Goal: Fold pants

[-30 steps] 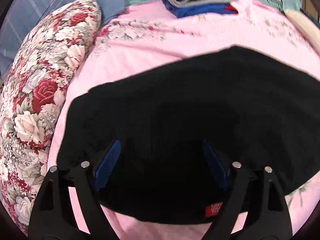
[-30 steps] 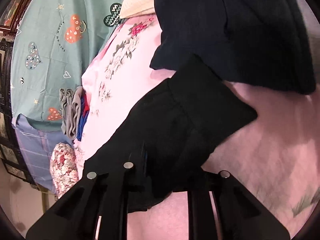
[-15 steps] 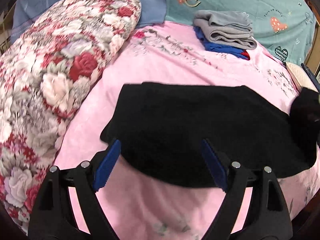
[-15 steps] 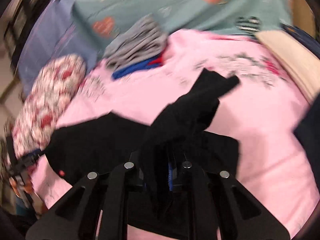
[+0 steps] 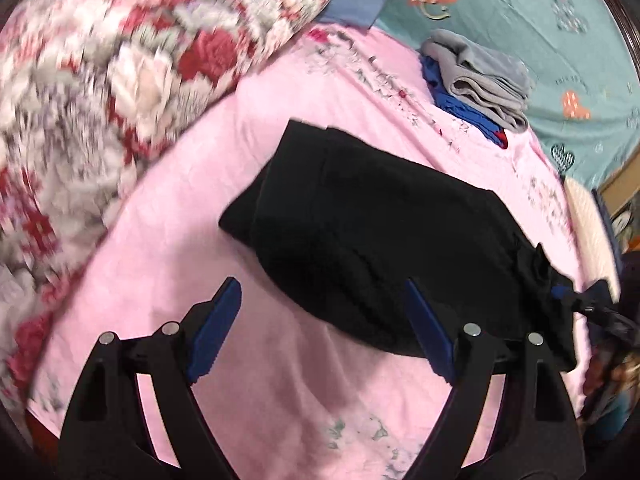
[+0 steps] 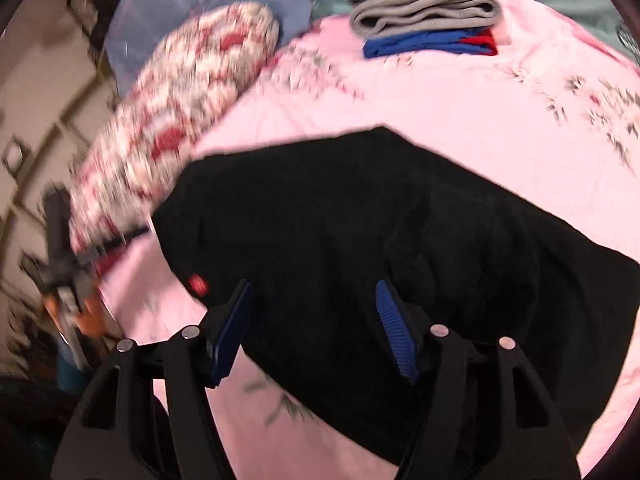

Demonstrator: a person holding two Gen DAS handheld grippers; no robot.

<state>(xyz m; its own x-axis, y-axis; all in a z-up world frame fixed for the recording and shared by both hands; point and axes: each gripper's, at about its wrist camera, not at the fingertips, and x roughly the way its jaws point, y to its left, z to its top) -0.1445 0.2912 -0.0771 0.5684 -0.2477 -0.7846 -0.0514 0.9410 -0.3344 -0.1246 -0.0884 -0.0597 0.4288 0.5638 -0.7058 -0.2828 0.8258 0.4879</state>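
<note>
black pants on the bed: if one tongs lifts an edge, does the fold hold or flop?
Probably flops: the pants are soft cloth, lying in slumped layers with a bunched end. Likely light, and they should drag rather than slide cleanly on the pink sheet. Both left tongs and right tongs are open, holding nothing.

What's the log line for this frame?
left tool open | right tool open | black fabric pants folded on pink floral bedsheet, unheld

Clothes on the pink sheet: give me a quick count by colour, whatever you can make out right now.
Black: 1, the pants lying folded on the pink sheet.
Grey: 1, the folded garment on top of the pile.
Blue: 1, folded garment under the grey.
Red: 1, an edge showing in the pile.
Total: 4
</note>
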